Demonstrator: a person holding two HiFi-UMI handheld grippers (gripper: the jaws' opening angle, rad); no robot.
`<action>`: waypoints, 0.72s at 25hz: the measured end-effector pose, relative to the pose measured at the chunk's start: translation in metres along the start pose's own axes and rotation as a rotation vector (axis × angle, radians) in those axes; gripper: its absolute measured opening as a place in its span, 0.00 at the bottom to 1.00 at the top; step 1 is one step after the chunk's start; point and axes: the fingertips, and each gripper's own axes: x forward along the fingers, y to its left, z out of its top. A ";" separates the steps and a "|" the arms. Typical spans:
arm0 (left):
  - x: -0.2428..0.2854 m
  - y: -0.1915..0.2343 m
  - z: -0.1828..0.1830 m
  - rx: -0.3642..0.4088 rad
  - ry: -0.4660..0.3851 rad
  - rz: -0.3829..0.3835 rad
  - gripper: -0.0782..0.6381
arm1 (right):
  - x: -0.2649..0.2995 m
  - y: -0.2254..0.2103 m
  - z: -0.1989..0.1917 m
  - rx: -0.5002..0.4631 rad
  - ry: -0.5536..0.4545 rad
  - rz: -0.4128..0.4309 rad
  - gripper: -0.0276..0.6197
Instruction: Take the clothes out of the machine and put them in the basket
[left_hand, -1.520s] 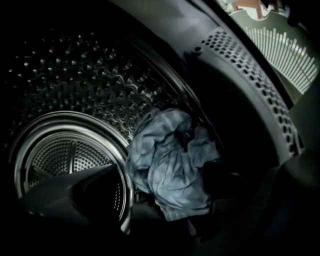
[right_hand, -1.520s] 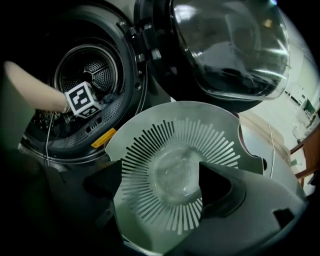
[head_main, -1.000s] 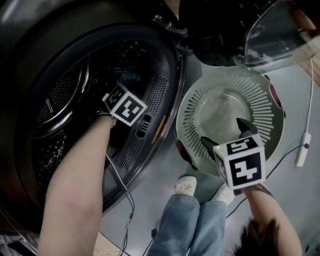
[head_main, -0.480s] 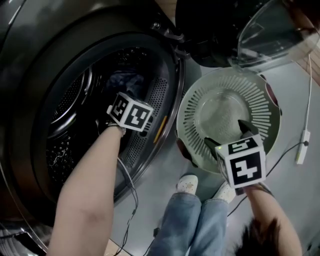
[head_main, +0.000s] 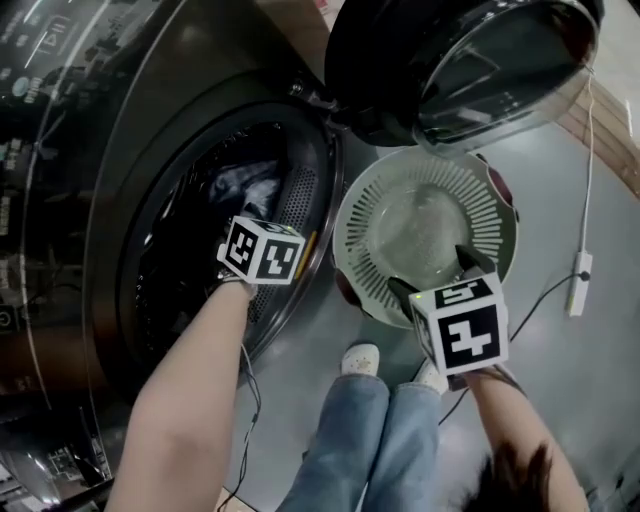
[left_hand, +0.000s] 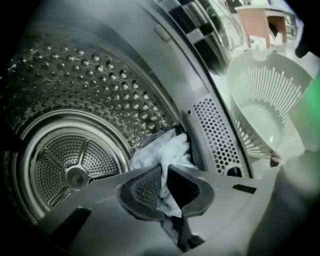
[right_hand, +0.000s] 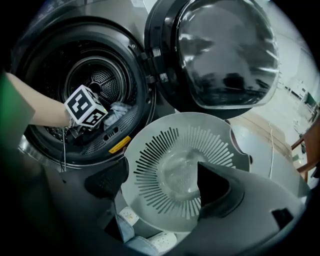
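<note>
Over the pale green slotted plastic basket, right gripper waits, fingers apart and empty; farther in, at the mouth of the perforated steel drum, left gripper fingers have just clamped a crumpled white cloth, so lift-out looks begun, basket drop next.

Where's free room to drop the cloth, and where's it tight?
Free: the whole basket bowl inside its slatted wall; bare floor right of it. Tight: drum mouth, filled by the left gripper shut on the cloth; feet fill the gap between machine and basket.
</note>
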 end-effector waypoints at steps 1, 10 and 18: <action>-0.005 0.001 0.000 -0.012 0.002 0.004 0.15 | -0.005 -0.001 0.000 0.007 -0.002 -0.005 0.76; -0.062 0.001 0.010 -0.144 -0.018 -0.008 0.15 | -0.041 0.005 -0.011 0.112 -0.002 -0.006 0.76; -0.105 0.009 0.016 -0.303 -0.068 -0.034 0.15 | -0.060 0.003 -0.002 0.157 -0.024 -0.011 0.76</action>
